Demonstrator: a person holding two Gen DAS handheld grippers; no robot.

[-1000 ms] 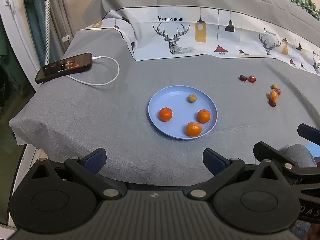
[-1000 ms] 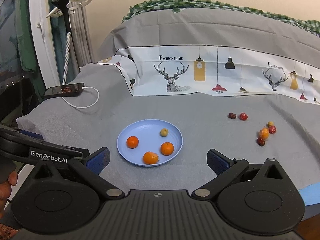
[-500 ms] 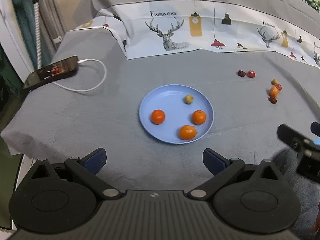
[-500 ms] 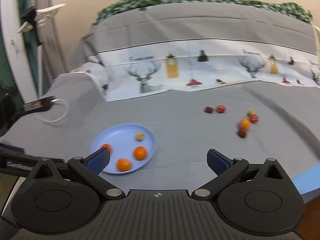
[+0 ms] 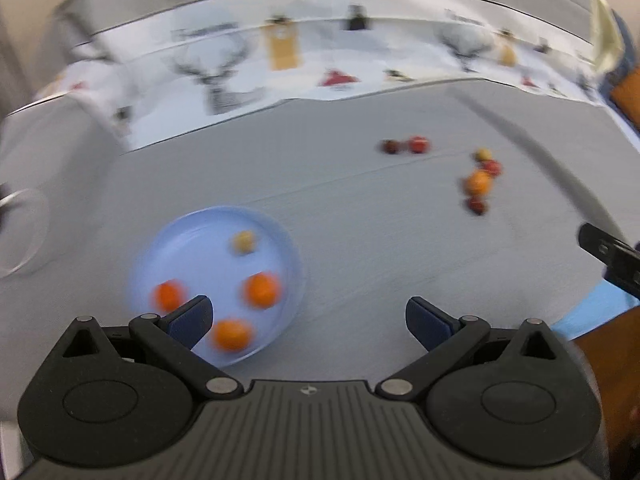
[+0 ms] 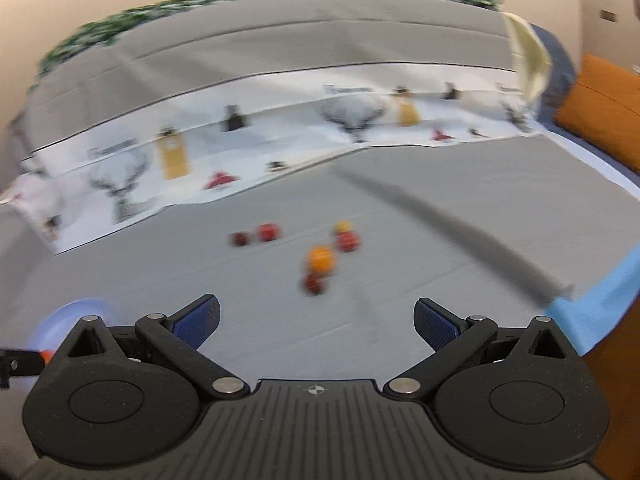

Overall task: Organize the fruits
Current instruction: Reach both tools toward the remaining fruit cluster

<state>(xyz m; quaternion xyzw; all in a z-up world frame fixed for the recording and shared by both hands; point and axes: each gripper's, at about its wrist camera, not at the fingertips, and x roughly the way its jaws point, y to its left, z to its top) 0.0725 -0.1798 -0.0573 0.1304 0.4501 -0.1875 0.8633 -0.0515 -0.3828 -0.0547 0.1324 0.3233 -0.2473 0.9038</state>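
While the loose fruits lie on the grey bedcover (image 6: 460, 208), an orange one (image 6: 320, 259) sits in a small cluster with a dark red fruit (image 6: 314, 283) just below it, a red fruit (image 6: 347, 241) and a small yellow fruit (image 6: 343, 226) above it; a pair of red fruits (image 6: 256, 235) lies near, to the left; the blue plate (image 5: 280, 236) already carries three oranges (image 5: 262, 290) and a yellowish fruit (image 5: 244, 241), well apart from the cluster; the right gripper (image 6: 316, 316) faces the cluster with jaws spread wide and nothing between them; the left gripper (image 5: 308, 316) hangs over the plate's near edge, jaws likewise apart and empty; both views are blurred, so small fruits are hard to identify; judged from this, closing on the packed cluster could nudge neighbours, and round fruit may roll on the soft cover toward the bed's edge.
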